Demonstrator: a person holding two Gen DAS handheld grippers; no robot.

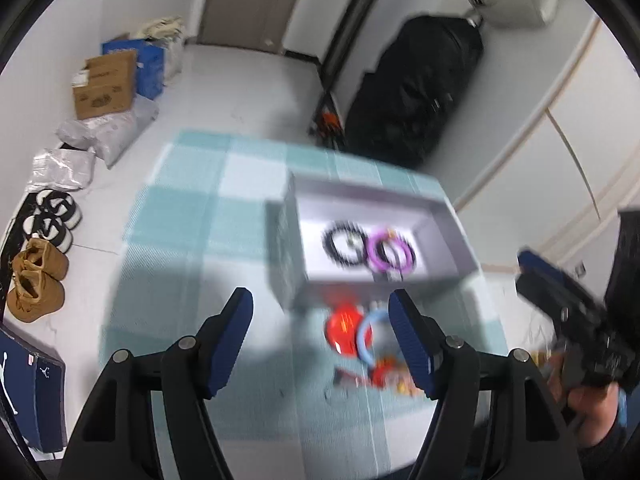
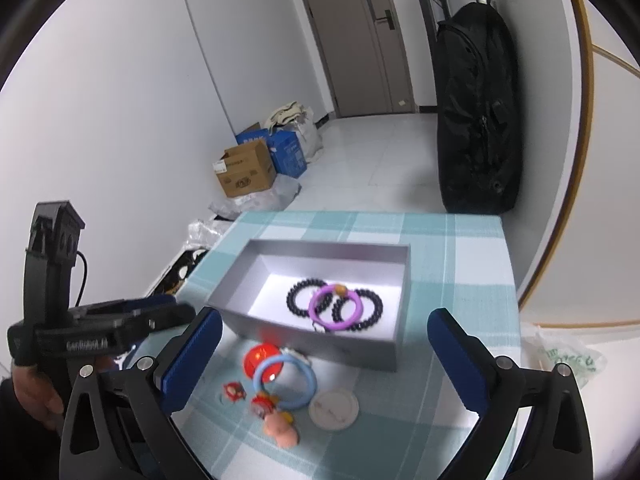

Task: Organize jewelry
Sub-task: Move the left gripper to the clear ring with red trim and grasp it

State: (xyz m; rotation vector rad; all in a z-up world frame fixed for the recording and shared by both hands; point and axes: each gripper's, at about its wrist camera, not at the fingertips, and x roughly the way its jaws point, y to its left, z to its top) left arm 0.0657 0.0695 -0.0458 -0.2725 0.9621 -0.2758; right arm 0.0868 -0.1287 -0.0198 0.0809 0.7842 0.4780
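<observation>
Lying inside the shallow grey cardboard box (image 2: 360,354) are two black beaded bracelets (image 2: 304,298) and one purple ring bracelet (image 2: 334,307); one light-blue ring bracelet (image 2: 286,380) is lying on the checked table (image 2: 440,240), while the left gripper (image 1: 320,344) and right gripper (image 2: 324,364) are both hanging released, holding nothing.

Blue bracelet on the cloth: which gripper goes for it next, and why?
Probably the right gripper: its jaws stand wide and empty, and the blue bracelet lies just below them, outside the grey box holding the purple bracelet.

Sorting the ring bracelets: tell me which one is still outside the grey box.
The light blue bracelet. It lies on the checked cloth in front of the grey box, among the red trinkets; the purple bracelet and both black beaded bracelets are inside.
</observation>
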